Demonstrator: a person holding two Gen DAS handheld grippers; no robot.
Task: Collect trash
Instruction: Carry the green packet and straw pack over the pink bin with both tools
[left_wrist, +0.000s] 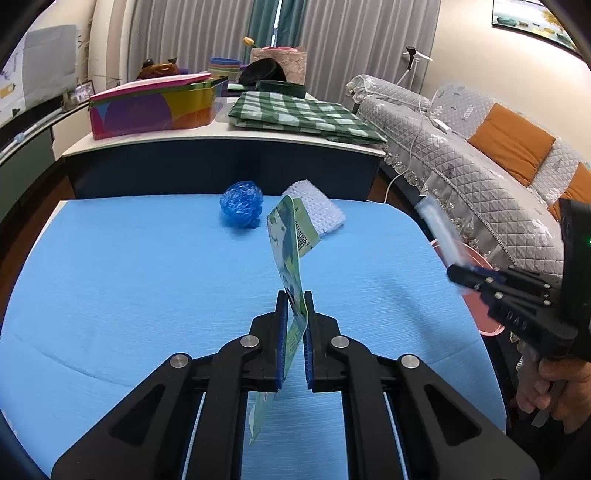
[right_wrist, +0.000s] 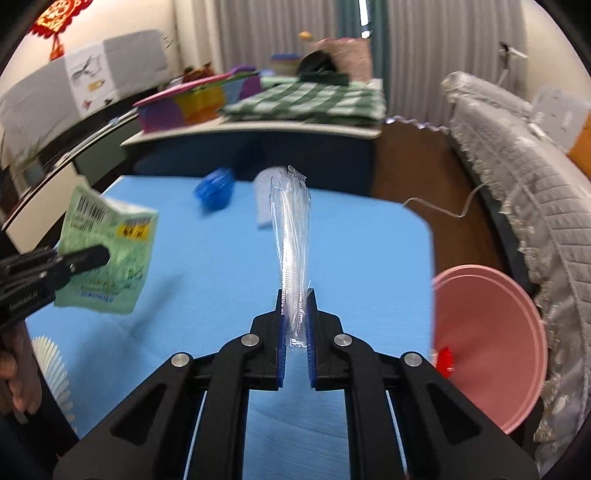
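Blue bag lies on blue table beside sofa.

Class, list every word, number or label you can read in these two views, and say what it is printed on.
Green packet: barcode, digits and yellow label, all too blurred to read.
Left gripper: pale lettering on its body, unreadable.
Right gripper: embossed letters on its body, not legible.
Nothing else carries text.

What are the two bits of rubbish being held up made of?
The green printed packet looks like thin glossy plastic film, judging by its creases and barcode. The see-through sleeve seems to be clear cellophane-like plastic: the blue table shows through it.
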